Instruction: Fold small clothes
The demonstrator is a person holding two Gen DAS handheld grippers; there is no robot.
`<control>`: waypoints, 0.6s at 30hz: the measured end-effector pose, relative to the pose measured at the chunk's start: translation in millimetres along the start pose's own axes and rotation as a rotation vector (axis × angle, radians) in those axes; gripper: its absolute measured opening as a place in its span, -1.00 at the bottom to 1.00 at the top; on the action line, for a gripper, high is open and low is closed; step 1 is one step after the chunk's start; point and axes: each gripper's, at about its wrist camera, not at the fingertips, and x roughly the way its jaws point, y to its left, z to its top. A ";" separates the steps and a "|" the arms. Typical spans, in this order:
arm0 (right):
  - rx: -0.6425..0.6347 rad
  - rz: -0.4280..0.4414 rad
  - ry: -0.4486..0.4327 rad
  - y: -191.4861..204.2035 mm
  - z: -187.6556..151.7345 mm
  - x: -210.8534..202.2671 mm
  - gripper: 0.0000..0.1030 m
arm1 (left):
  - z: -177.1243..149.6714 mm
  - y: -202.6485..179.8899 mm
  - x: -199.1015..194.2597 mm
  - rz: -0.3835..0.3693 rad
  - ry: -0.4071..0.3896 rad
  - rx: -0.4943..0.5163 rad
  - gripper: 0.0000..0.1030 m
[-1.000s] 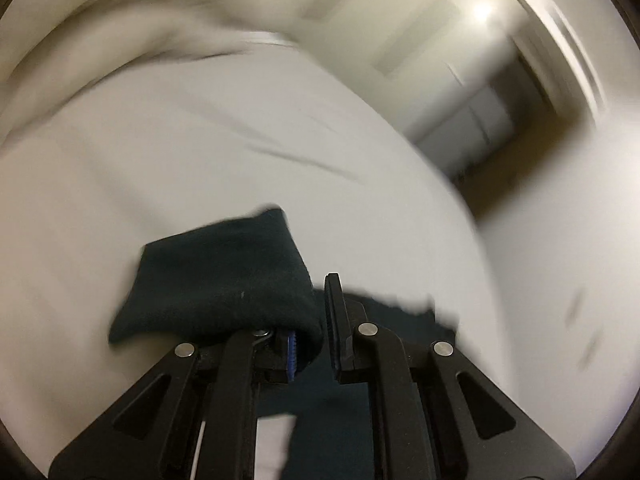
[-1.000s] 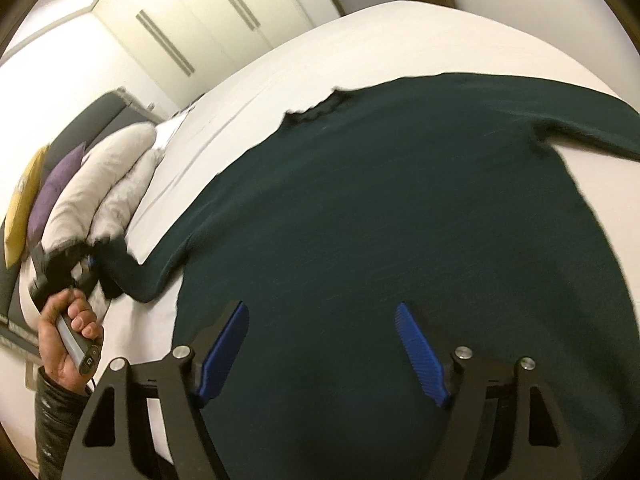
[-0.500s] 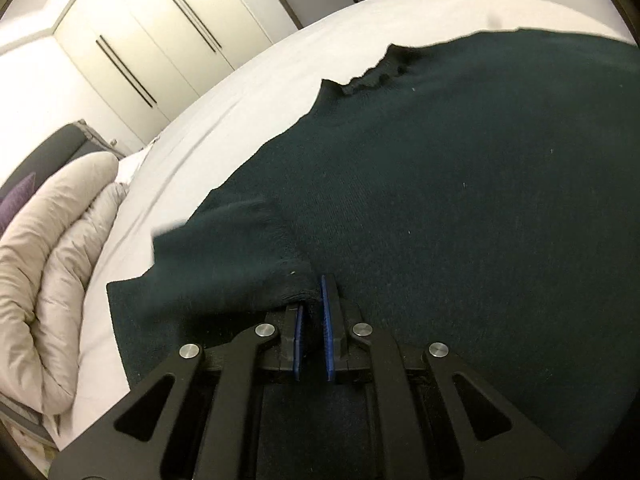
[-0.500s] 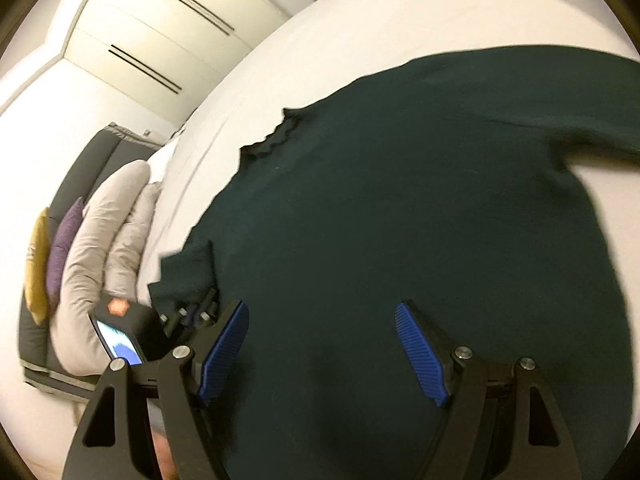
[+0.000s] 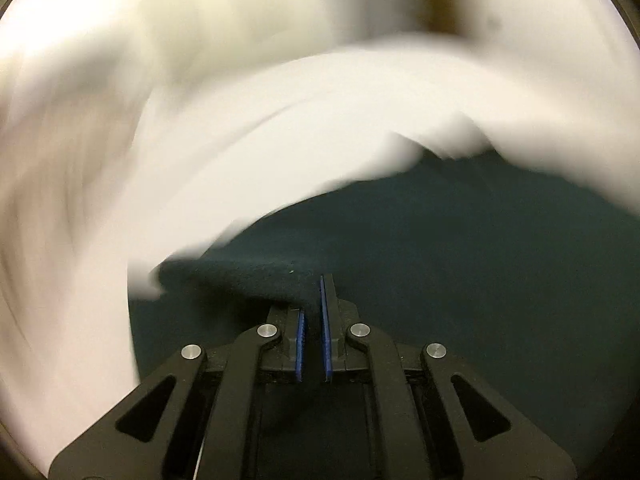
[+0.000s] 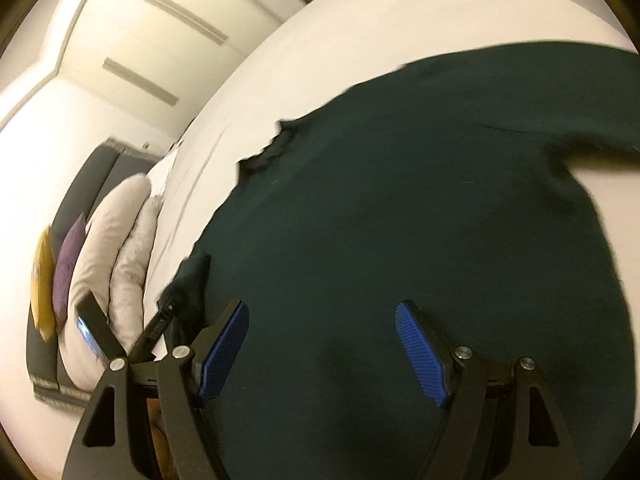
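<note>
A dark green sweater lies spread flat on a white bed, neck opening toward the far side. My left gripper is shut on the sweater's left sleeve, folded over the body; its view is heavily blurred. The left gripper also shows in the right wrist view, at the sweater's left edge. My right gripper is open and empty, hovering over the sweater's lower body. The other sleeve stretches away at the right.
Grey, purple and yellow pillows lean on a dark headboard at the left. White wardrobe doors stand behind the bed. Bare white sheet surrounds the sweater.
My left gripper has swung with the sleeve still in it, and its view is now smeared by motion. My right gripper stays open over the sweater and has shifted a little.
</note>
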 end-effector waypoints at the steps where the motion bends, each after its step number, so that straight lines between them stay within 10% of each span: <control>1: 0.018 -0.007 -0.013 -5.9 3.0 -4.1 0.53 | -3.9 -42.0 -6.0 0.075 -0.057 0.225 -0.89; 2: 0.027 -0.009 -0.021 -9.5 5.2 -7.2 0.53 | -17.2 -81.3 -14.4 0.115 -0.138 0.422 -0.90; 4: 0.024 -0.017 -0.037 -15.0 9.5 -13.8 0.53 | -28.0 -106.3 -14.4 0.106 -0.142 0.501 -0.91; 18: -0.137 0.089 0.207 50.4 43.1 74.3 0.69 | -42.6 -83.7 -22.4 0.089 -0.152 0.377 -0.89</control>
